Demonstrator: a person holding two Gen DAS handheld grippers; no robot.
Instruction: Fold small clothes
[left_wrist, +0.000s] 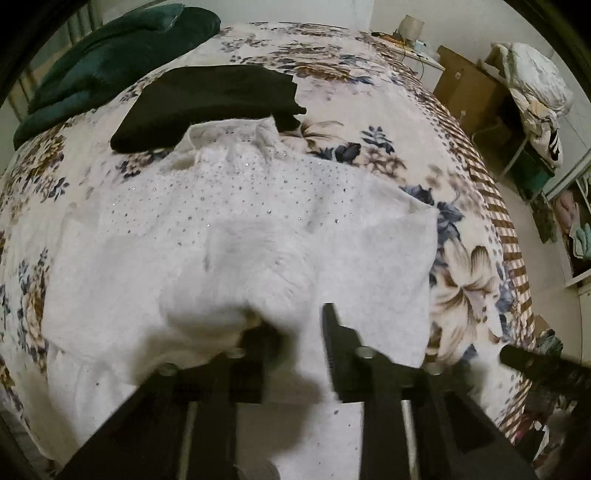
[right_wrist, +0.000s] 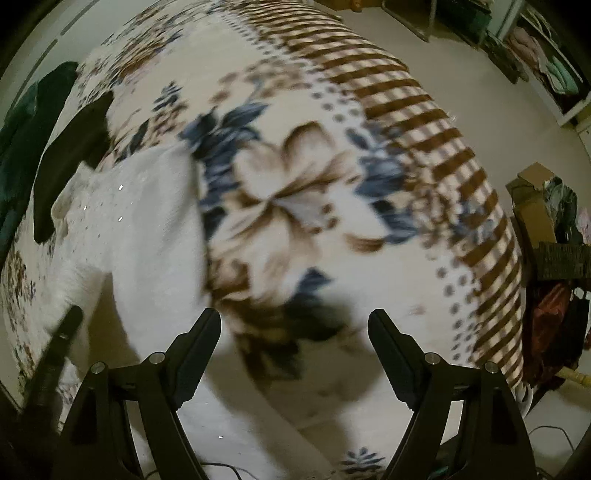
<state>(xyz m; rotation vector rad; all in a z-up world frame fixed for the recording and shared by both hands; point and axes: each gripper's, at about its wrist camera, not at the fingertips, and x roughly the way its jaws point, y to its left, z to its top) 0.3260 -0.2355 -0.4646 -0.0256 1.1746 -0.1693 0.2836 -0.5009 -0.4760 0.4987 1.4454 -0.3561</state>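
A white fuzzy garment with small sparkly studs (left_wrist: 236, 221) lies spread on the floral bed cover (left_wrist: 369, 96). My left gripper (left_wrist: 295, 325) is low over its near part, with a bunched fold of the white fabric lying over the left finger; whether the jaws pinch it is unclear. In the right wrist view the same white garment (right_wrist: 140, 221) lies at the left. My right gripper (right_wrist: 294, 325) is open and empty above the bare floral cover (right_wrist: 295, 192), right of the garment.
A folded black garment (left_wrist: 210, 103) lies behind the white one, and a dark green one (left_wrist: 110, 55) further back left. The bed's striped edge (left_wrist: 495, 206) drops to the floor at the right. Boxes and piled clothes (left_wrist: 532, 85) stand beyond it.
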